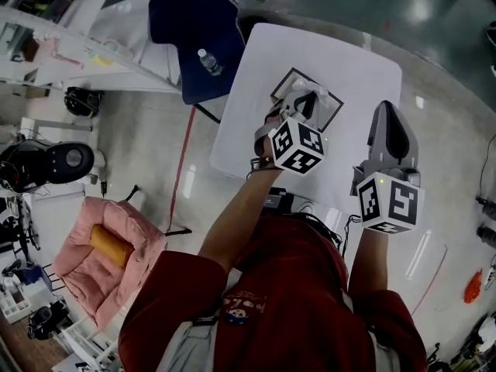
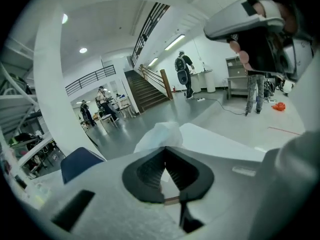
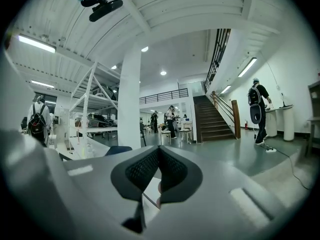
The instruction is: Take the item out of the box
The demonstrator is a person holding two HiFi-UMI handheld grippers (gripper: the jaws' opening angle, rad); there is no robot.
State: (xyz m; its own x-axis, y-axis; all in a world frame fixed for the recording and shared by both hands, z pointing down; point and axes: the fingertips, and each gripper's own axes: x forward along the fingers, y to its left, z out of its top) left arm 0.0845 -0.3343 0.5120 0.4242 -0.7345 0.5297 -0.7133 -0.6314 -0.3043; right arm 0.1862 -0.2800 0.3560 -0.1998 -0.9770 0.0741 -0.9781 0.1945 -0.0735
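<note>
Standing at a white table, a person in a red top holds a two-jaw gripper in each hand, both reaching out over the tabletop. A shallow, dark-rimmed box sits on the table, set cornerwise to the person.

The left gripper has its jaws pressed together on a thin, crumpled white item. The item is pinched at the jaw tips, and most of it bunches out beyond them. Seen from above, this gripper and the white item line up over the box. Whether the item touches the box cannot be told.

The right gripper is off to the right of the box, near the table's edge. Its jaw tips meet and nothing is caught between them.

Beyond the far left corner of the table is a dark blue chair with a small clear bottle lying on its seat. On the floor to the person's left is a pink padded seat holding an orange cylinder. The room is a large hall with a grey floor, a staircase and several people standing far off.
</note>
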